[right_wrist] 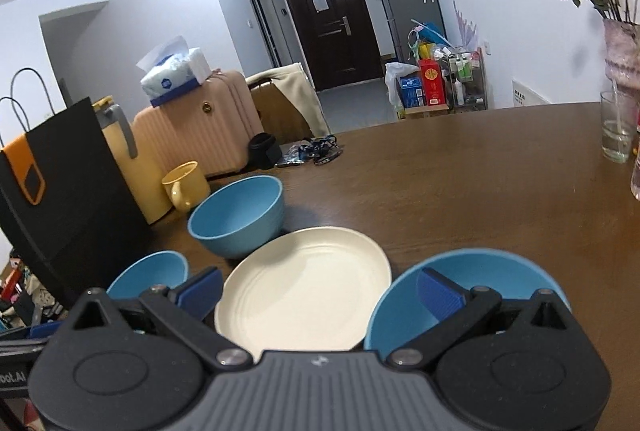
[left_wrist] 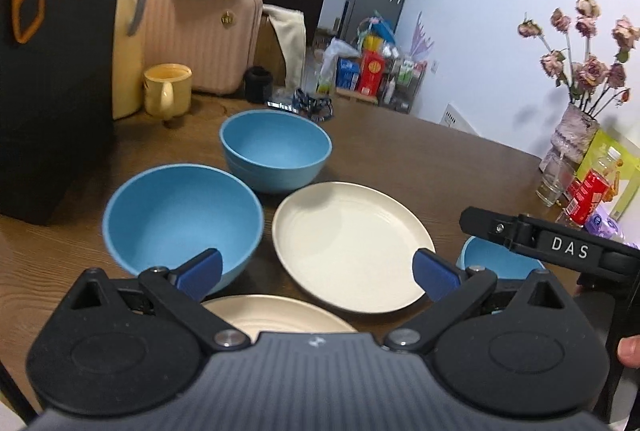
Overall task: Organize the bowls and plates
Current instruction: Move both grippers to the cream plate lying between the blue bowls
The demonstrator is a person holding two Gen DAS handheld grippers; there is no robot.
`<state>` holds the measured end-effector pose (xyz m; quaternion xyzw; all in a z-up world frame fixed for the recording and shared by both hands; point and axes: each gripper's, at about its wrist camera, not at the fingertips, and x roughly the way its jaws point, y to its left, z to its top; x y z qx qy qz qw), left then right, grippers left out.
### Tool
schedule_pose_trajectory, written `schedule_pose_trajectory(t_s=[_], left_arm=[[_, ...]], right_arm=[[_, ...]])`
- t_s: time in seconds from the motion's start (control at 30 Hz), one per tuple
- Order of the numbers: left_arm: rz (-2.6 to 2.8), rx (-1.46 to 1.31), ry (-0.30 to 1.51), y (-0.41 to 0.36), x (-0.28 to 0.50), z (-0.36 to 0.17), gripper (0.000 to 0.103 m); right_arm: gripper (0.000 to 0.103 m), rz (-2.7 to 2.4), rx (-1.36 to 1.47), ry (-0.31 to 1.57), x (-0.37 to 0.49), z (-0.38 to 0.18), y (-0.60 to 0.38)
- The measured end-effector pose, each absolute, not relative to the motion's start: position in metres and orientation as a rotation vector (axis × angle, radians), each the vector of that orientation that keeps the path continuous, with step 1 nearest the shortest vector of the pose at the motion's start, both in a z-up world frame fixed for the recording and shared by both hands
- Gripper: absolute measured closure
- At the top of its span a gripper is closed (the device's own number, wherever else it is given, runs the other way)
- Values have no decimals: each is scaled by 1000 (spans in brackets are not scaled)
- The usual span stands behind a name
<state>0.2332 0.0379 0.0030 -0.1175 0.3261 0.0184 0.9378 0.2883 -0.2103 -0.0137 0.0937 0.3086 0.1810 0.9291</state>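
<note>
Three blue bowls and two cream plates lie on the brown table [left_wrist: 420, 159]. In the left wrist view, one blue bowl [left_wrist: 182, 219] is near left, a second bowl [left_wrist: 276, 155] is behind it, and a third bowl [left_wrist: 500, 263] is half hidden at right. A cream plate [left_wrist: 352, 243] sits in the middle, and another plate [left_wrist: 276, 313] is partly under my left gripper [left_wrist: 318, 273], which is open and empty. My right gripper [right_wrist: 320, 295] is also open, above the middle plate [right_wrist: 304, 287], with its right finger over the right bowl [right_wrist: 460, 295].
A black paper bag [left_wrist: 52, 71], a yellow jug and a yellow mug [left_wrist: 168, 89] stand at the left. Behind them is a pink suitcase [left_wrist: 200, 43]. On the right are a vase of dried roses [left_wrist: 576, 139], a glass [left_wrist: 554, 181] and a red can [left_wrist: 588, 195].
</note>
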Motion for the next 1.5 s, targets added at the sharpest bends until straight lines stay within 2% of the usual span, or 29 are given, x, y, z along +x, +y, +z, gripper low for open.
schedule_pose_trajectory(t_s=[0.17, 0.37, 0.5, 0.67, 0.73, 0.9, 1.0, 1.5], left_arm=[[40, -259, 733, 28, 268, -1, 2], [40, -262, 806, 18, 303, -12, 20], [67, -268, 852, 15, 320, -23, 31], [85, -278, 910, 15, 341, -34, 37], [85, -277, 931, 13, 348, -38, 42], [104, -270, 962, 11, 359, -46, 46], [107, -267, 977, 10, 365, -51, 53], [172, -254, 1023, 21, 375, -68, 53]], right_arm=[[0, 359, 158, 682, 325, -13, -213], [4, 329, 158, 752, 363, -24, -220], [12, 311, 161, 809, 384, -33, -226], [19, 306, 135, 865, 401, -44, -225], [28, 306, 128, 891, 408, -48, -223], [31, 303, 107, 933, 420, -54, -215], [37, 301, 98, 946, 424, -56, -214], [41, 286, 52, 1008, 438, -68, -201]])
